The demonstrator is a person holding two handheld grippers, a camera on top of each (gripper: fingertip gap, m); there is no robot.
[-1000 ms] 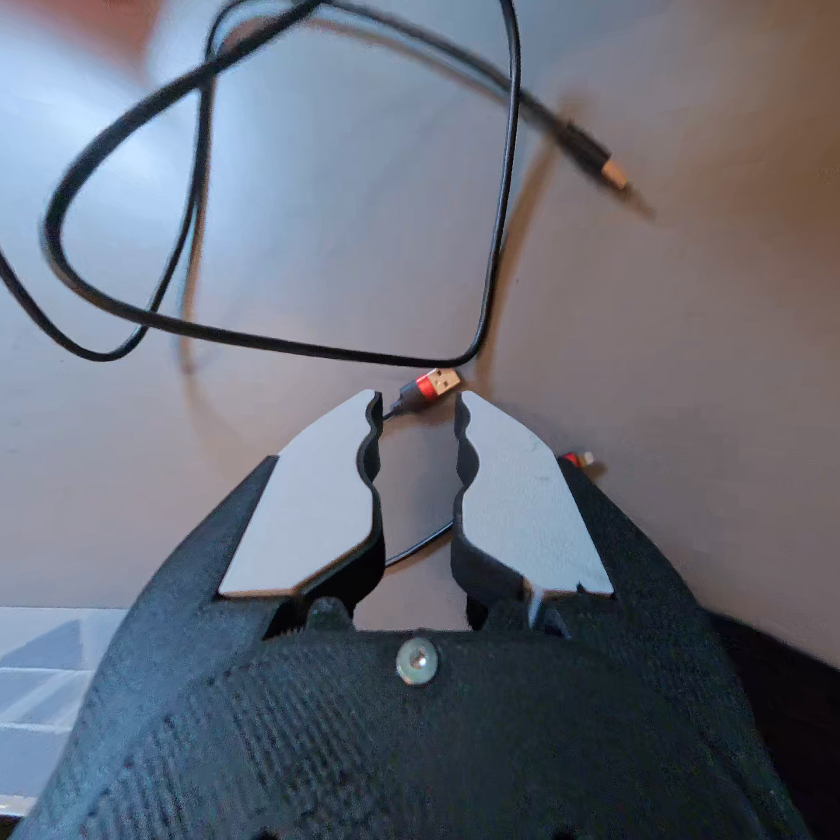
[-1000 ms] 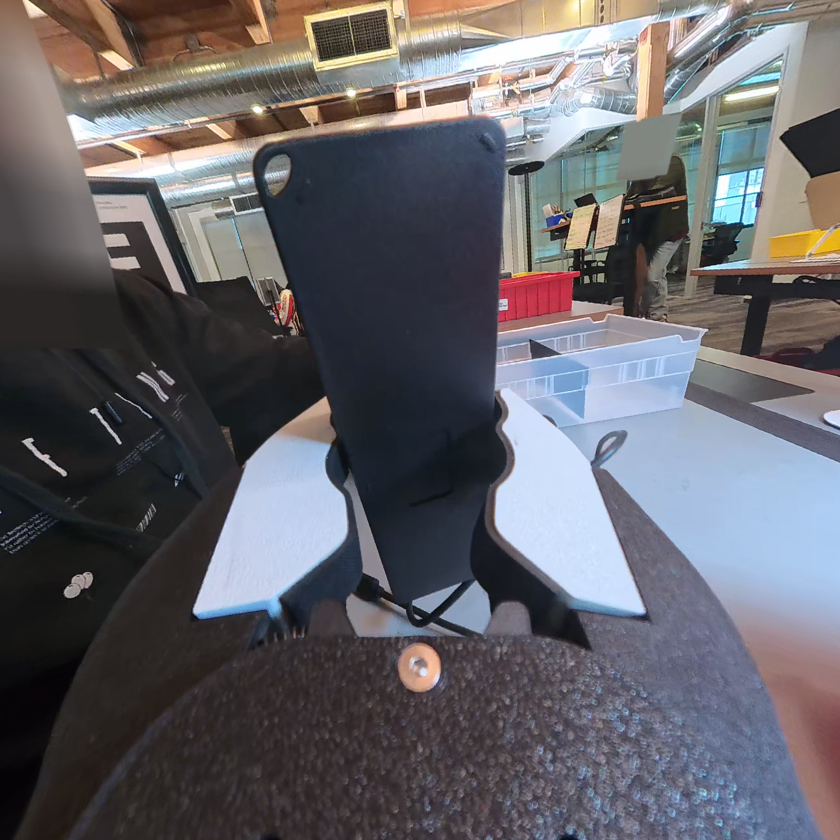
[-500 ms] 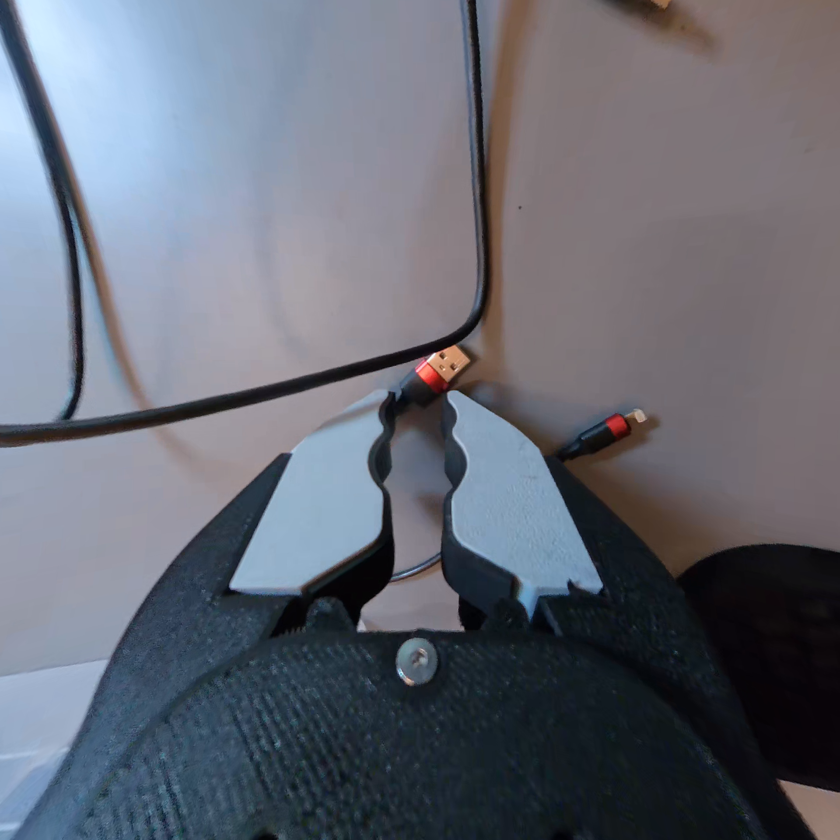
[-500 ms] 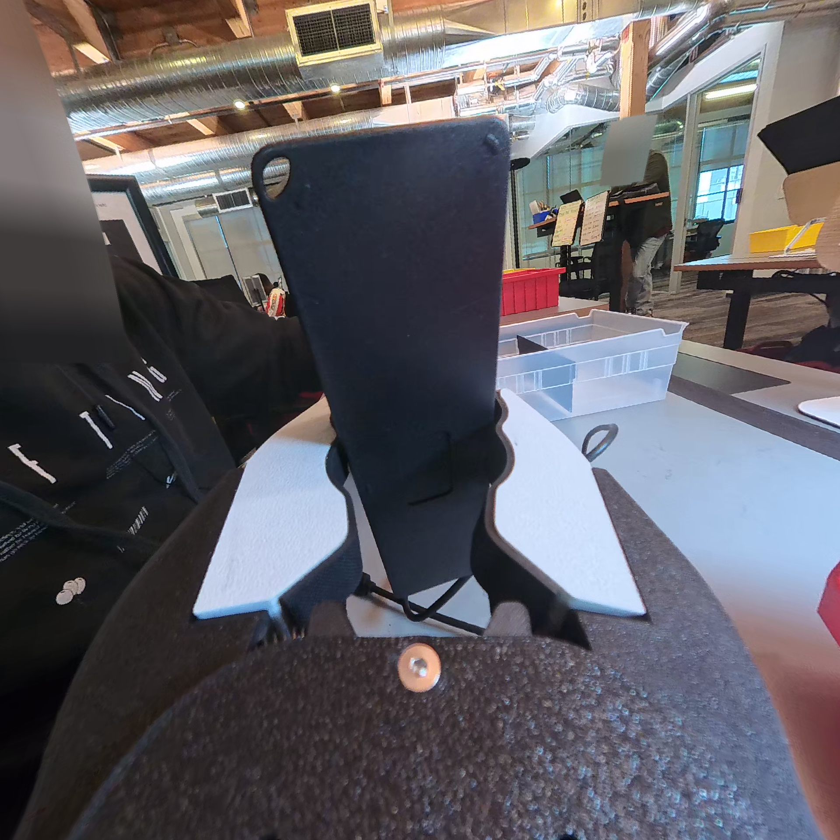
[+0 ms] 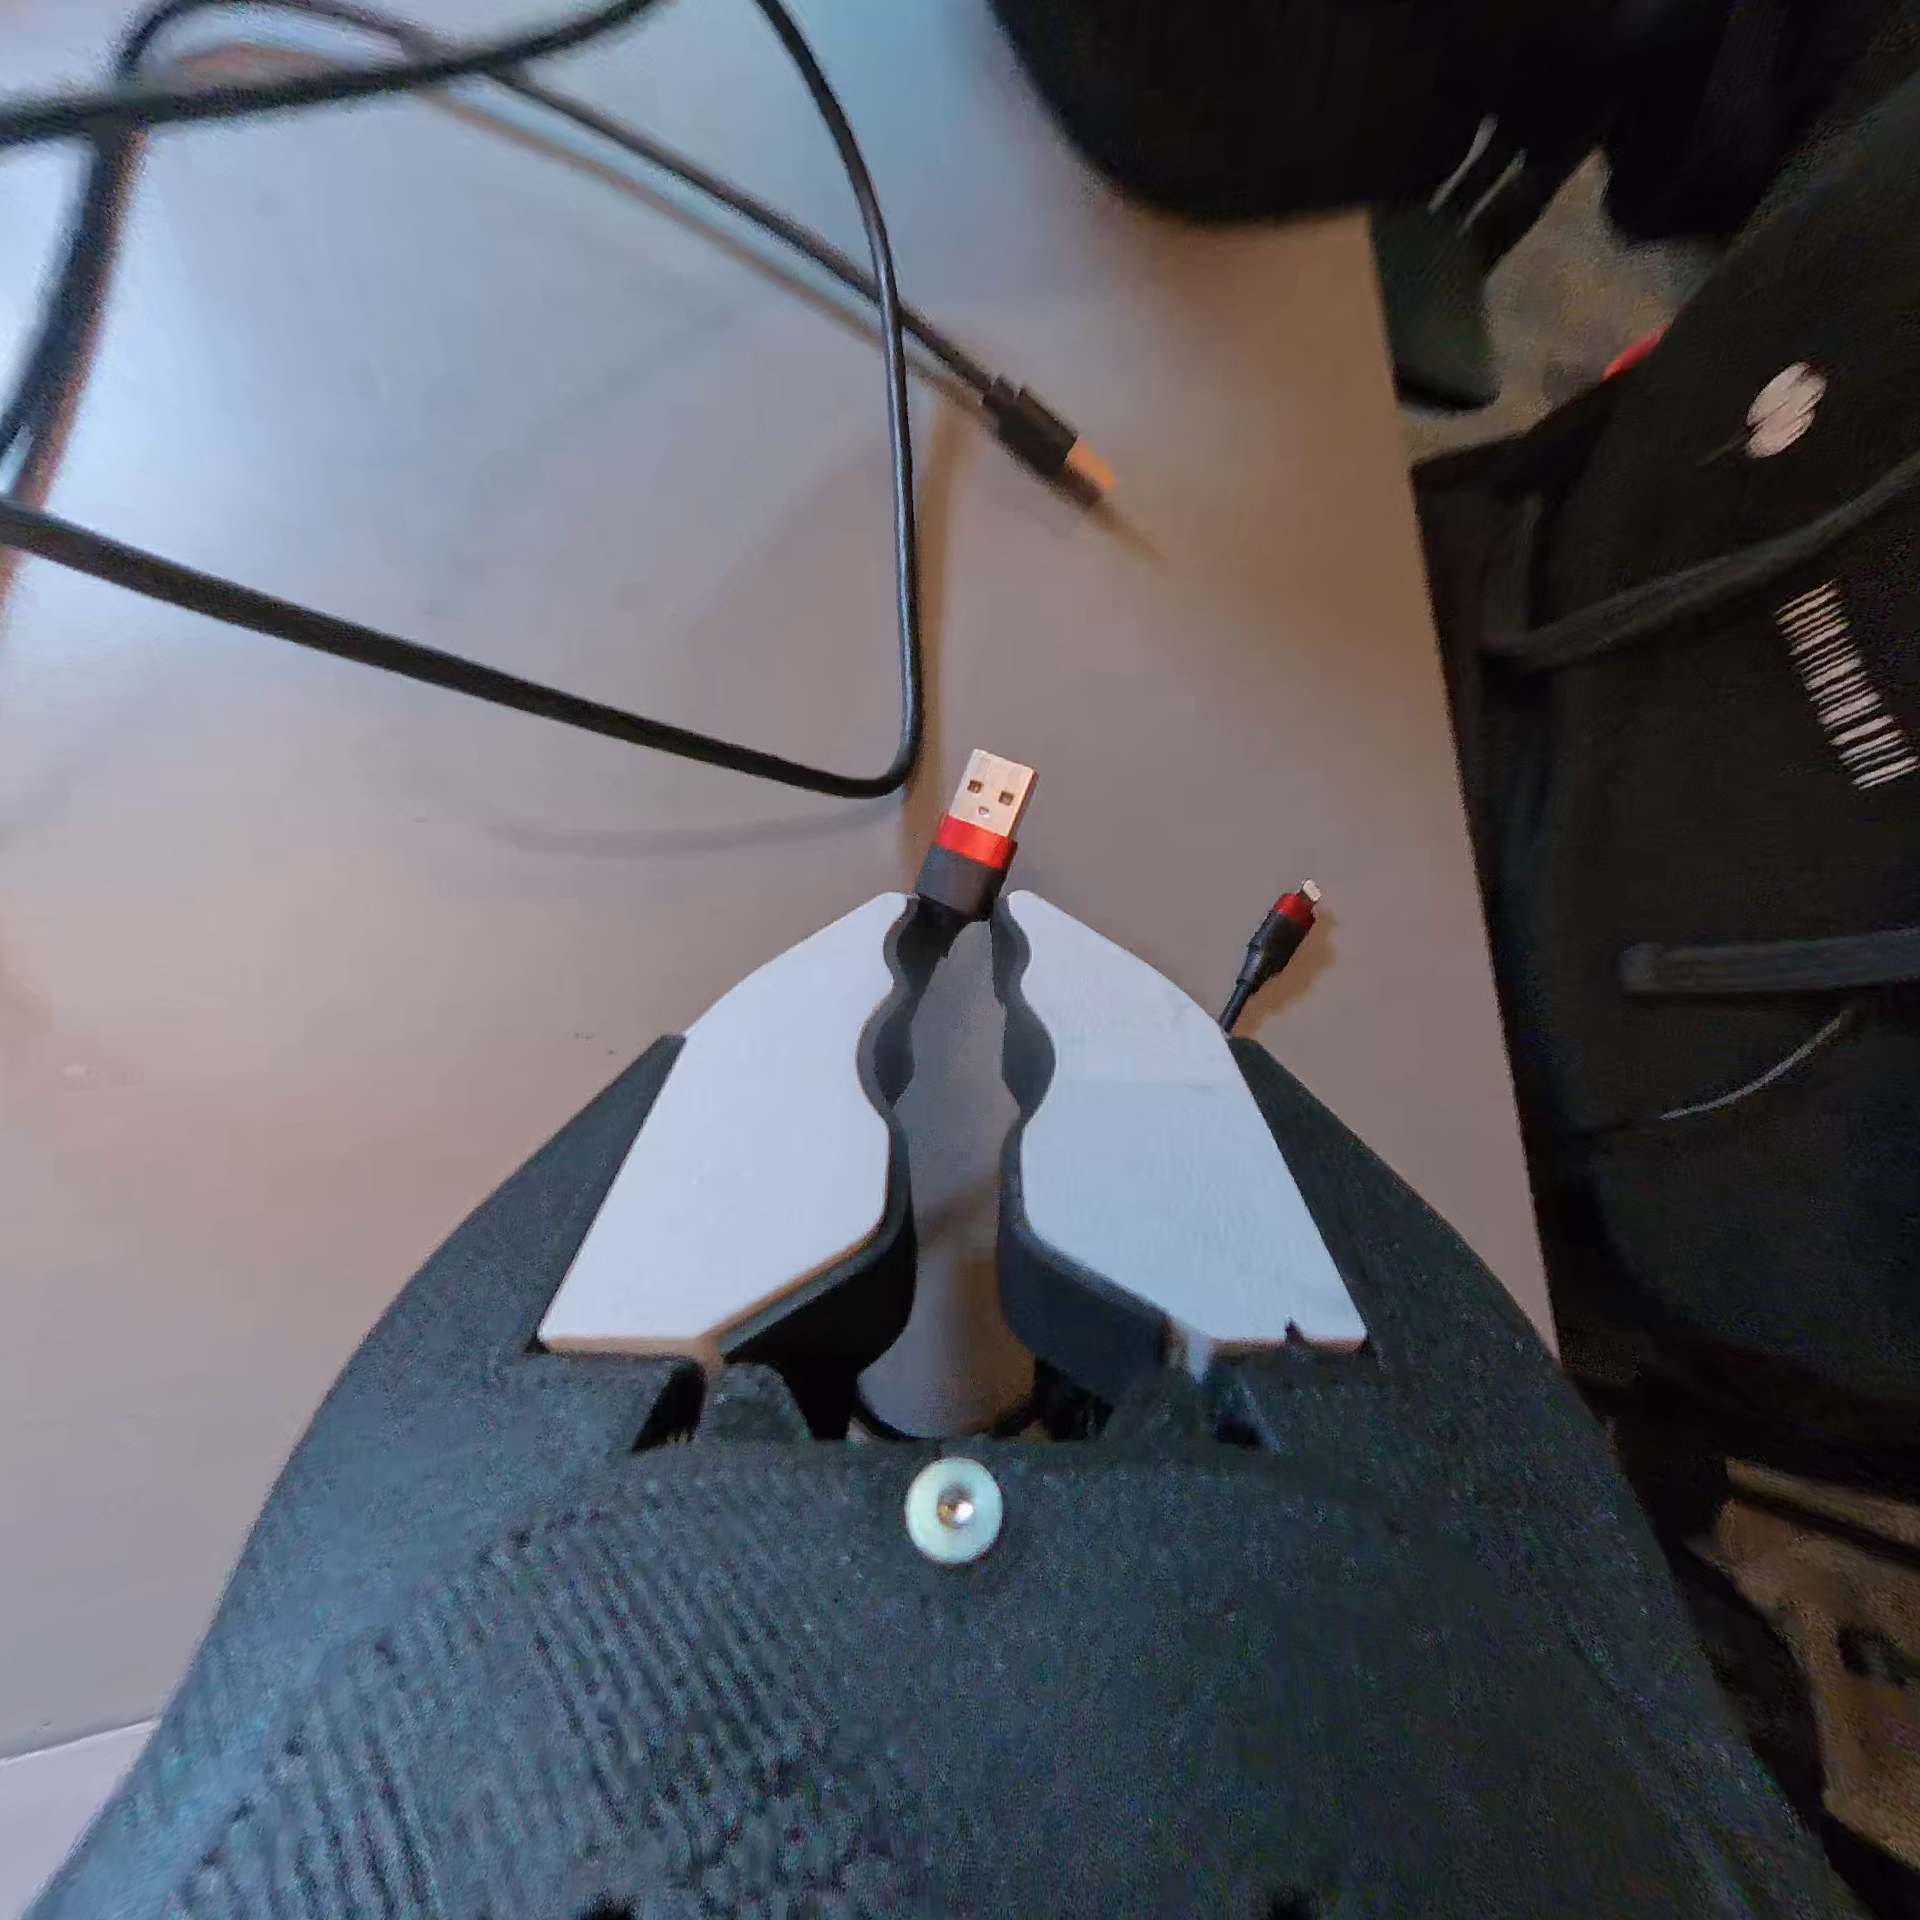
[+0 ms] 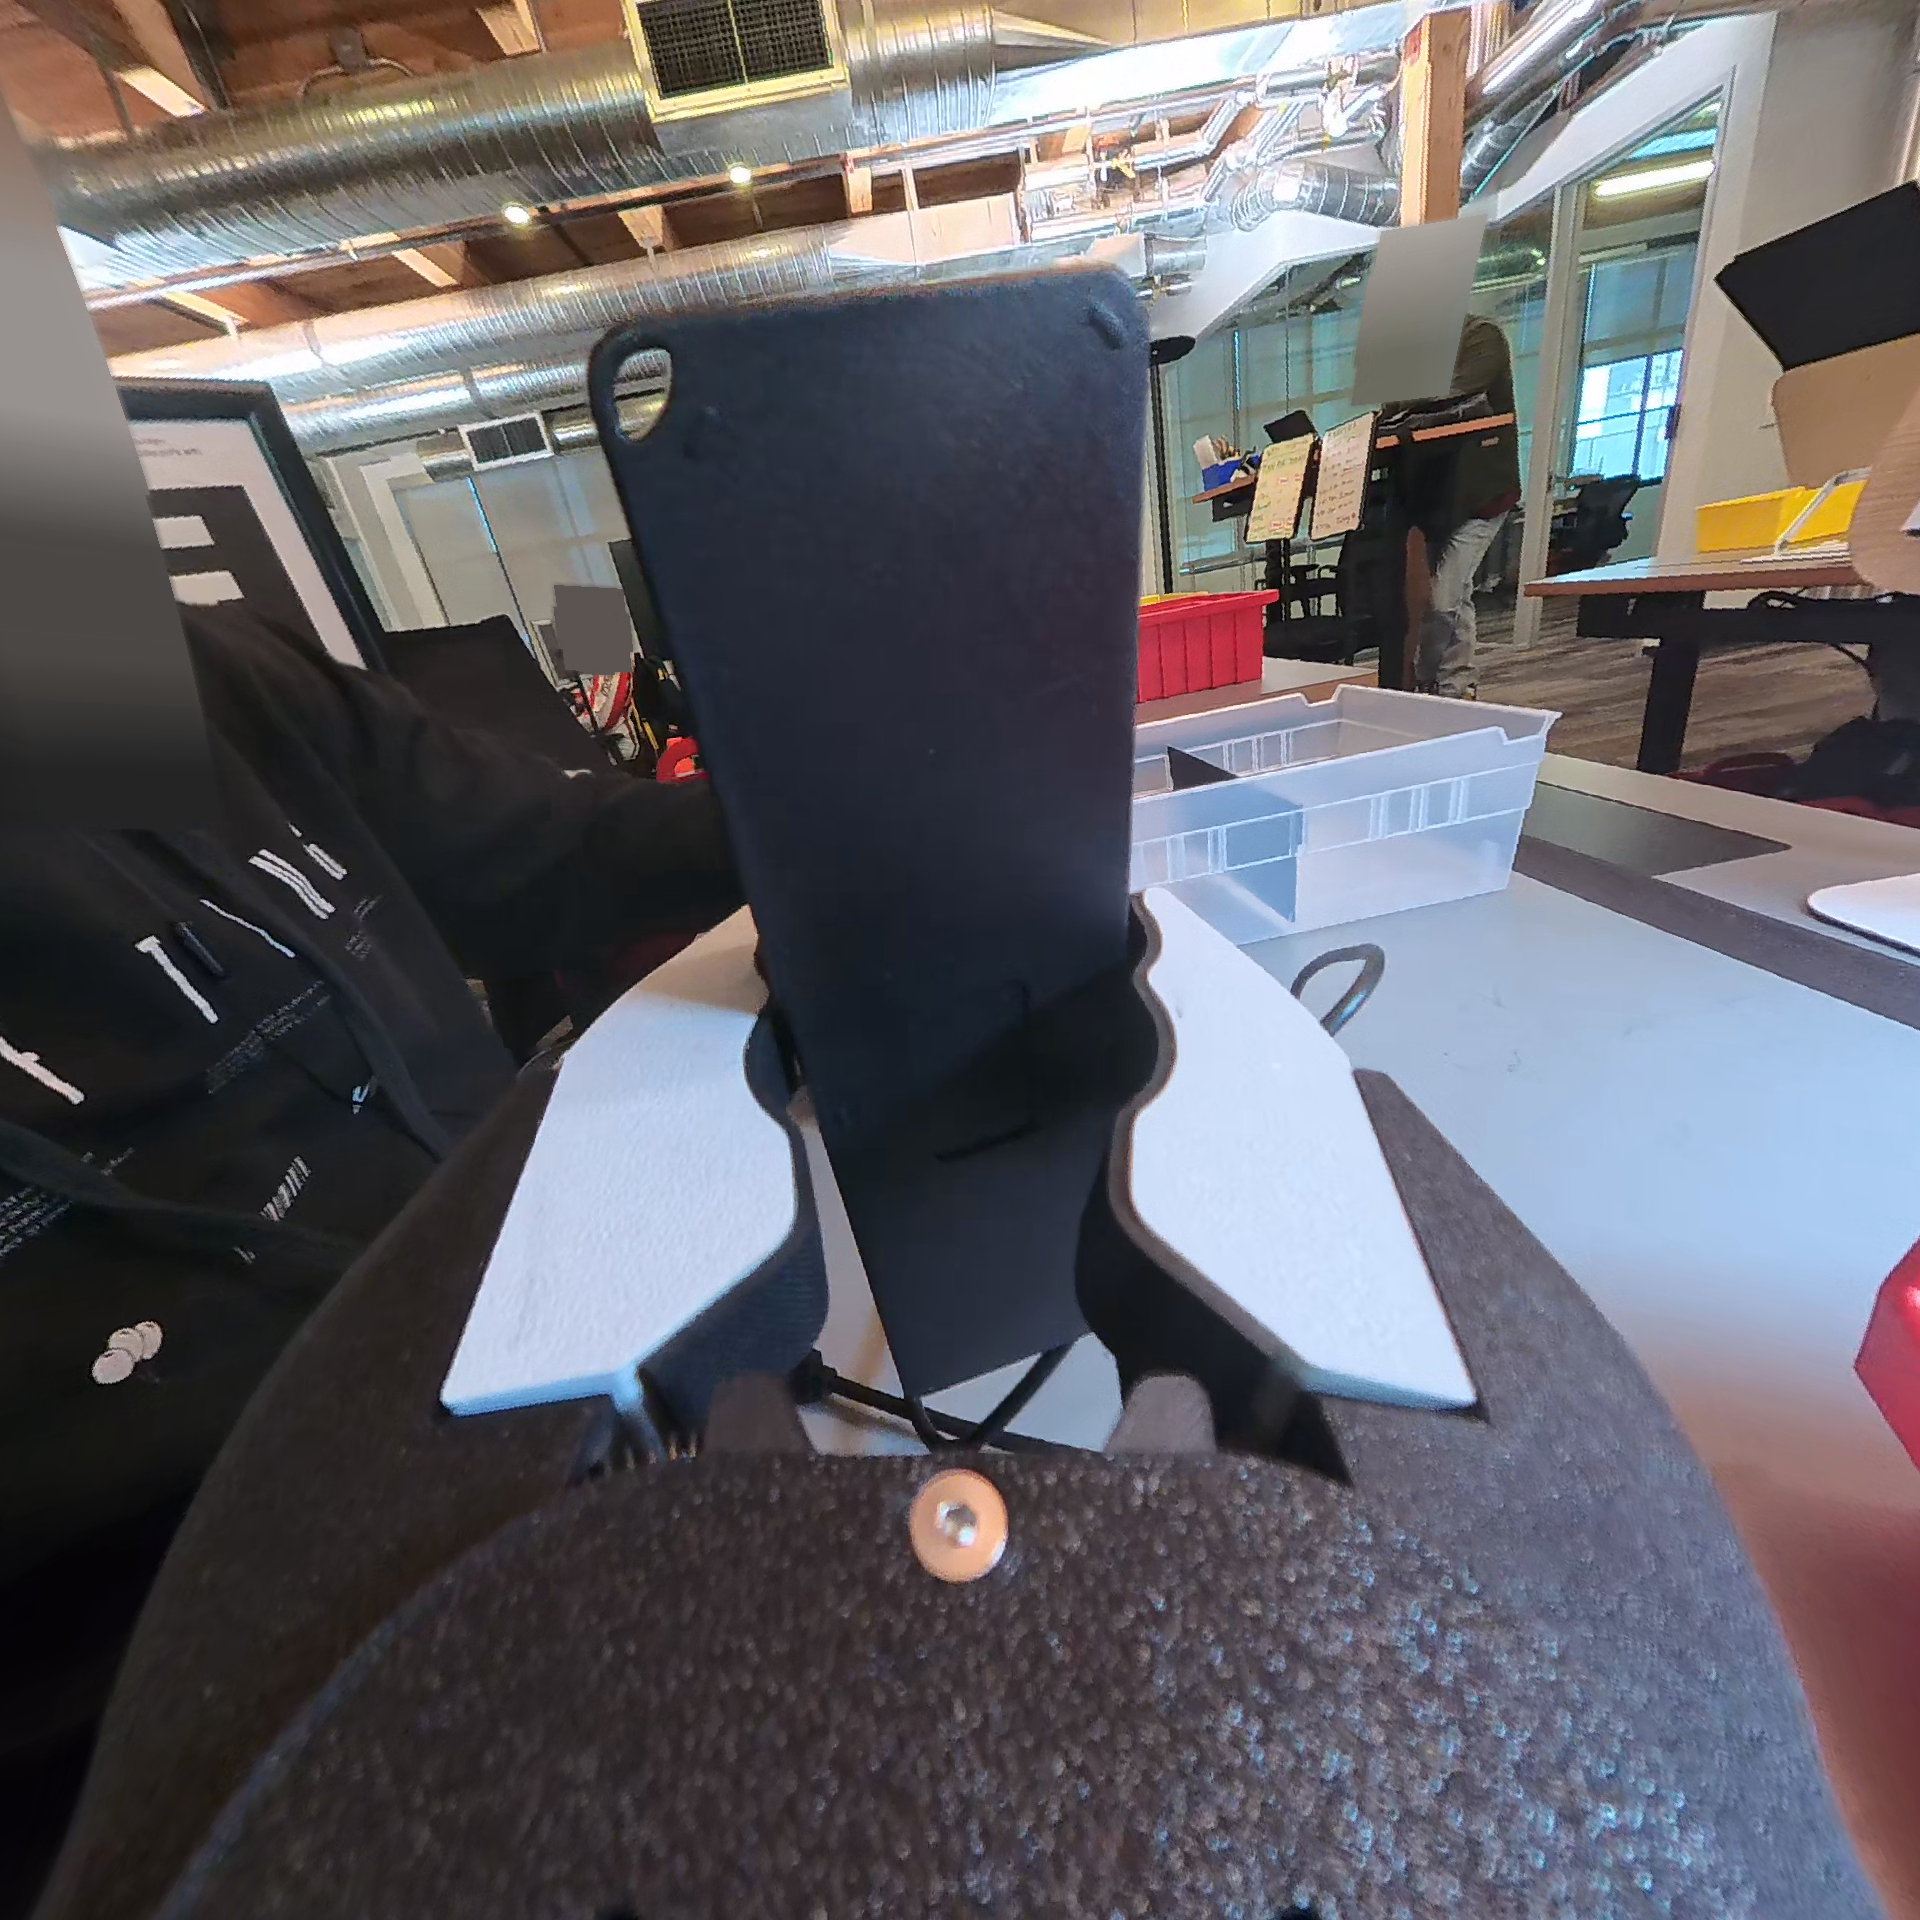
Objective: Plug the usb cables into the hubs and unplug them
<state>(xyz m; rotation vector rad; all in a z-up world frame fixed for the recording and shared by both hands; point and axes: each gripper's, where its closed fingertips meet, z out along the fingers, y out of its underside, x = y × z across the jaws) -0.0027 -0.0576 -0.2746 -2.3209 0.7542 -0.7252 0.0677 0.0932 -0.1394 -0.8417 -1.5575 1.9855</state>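
Observation:
My left gripper (image 5: 954,909) is shut on the black collar of a red-banded USB-A plug (image 5: 982,821), which points forward above the grey table (image 5: 416,935). The same cable's small red-banded plug (image 5: 1288,920) hangs just right of the fingers. A second black cable (image 5: 894,436) loops across the table, its USB plug (image 5: 1049,447) lying free at upper right. My right gripper (image 6: 951,935) is shut on a flat black hub (image 6: 883,675), held upright with its thin cable trailing out below.
A person in black clothing (image 5: 1714,727) stands at the table's right edge and also shows in the right wrist view (image 6: 208,987). A clear divided bin (image 6: 1340,800) sits on the table behind the hub, a red bin (image 6: 1205,644) farther back.
My left gripper closed on the red-banded USB plug and lifted it off the table, turning it forward. The right gripper held the hub nearly still.

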